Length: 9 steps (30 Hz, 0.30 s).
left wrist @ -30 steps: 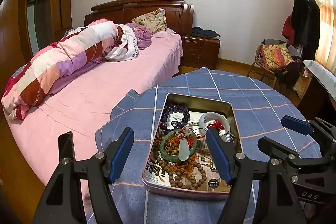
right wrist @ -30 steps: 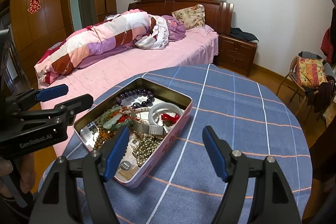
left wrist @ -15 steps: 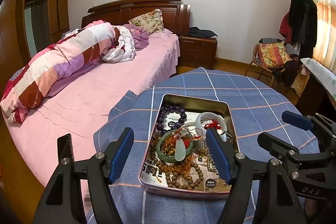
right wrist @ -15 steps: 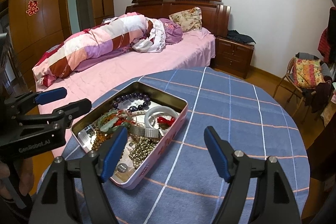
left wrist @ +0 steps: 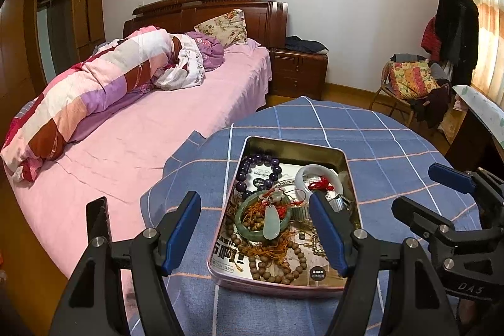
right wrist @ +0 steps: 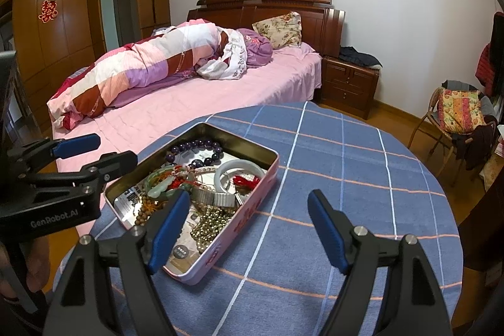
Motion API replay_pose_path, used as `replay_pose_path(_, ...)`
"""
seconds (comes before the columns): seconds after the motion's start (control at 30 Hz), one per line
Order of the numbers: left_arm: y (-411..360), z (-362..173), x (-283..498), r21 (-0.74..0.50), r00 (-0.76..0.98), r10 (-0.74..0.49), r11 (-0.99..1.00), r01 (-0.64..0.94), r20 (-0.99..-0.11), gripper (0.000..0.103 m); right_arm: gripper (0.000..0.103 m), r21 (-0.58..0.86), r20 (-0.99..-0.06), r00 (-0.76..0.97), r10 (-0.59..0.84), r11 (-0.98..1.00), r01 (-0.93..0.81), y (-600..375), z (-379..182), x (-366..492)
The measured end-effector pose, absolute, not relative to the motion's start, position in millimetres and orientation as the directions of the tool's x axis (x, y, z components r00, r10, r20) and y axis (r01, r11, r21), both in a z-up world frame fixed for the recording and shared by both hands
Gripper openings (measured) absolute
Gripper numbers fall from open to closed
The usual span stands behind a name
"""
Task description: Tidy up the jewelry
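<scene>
One open tin (left wrist: 285, 281) on the blue checked tablecloth (right wrist: 346, 172), holding all the jewelry in a tangled heap; nothing of it lies out on the cloth, which fits sorting still ahead or pieces already gathered back in. Both my claws hover above the table, holding nothing: left gripper (left wrist: 255, 233) with jaws wide apart over the tin's near end; right gripper (right wrist: 249, 230) likewise spread, its left finger over the tin's near corner, the rest over bare cloth.

Handling, my read:
- purple bead bracelet (left wrist: 258, 170) at the far end: round, smooth, likely slippery; pinch across the strand, not on one bead;
- white bangle (left wrist: 318, 175) with red thread: rigid, looks brittle; grip across the band, gently;
- green bangle (left wrist: 263, 218) with a pale pendant (left wrist: 271, 222) lying on it: stiff ring, but cords and orange tassels are tangled over it, so expect drag;
- wooden bead strand (left wrist: 277, 263) at the near end: light, floppy, will trail;
- gold bead chain (right wrist: 209, 221) and metal band (right wrist: 214, 198): limp, probably heavier, may snag neighbours.

Versus 1.0 s ago: the tin sits a little farther out and more central in the left view, slightly farther in the right view; both claws have backed off a touch, jaw spread unchanged; the heap looks the same.
</scene>
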<state>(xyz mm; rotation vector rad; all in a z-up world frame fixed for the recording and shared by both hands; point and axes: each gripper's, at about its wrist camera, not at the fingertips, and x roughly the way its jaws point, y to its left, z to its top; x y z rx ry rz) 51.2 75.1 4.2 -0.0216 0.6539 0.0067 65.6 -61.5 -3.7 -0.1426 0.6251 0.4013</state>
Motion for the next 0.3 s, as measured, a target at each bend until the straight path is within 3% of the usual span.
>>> replay_pose_path(0.3,68.3,5.1,48.1,0.016,0.806,0.012,1.0,-0.003,-0.592,0.071,0.083,-0.009,-0.594,0.738,0.321,0.914,-0.405,-61.9,-3.4,65.8)
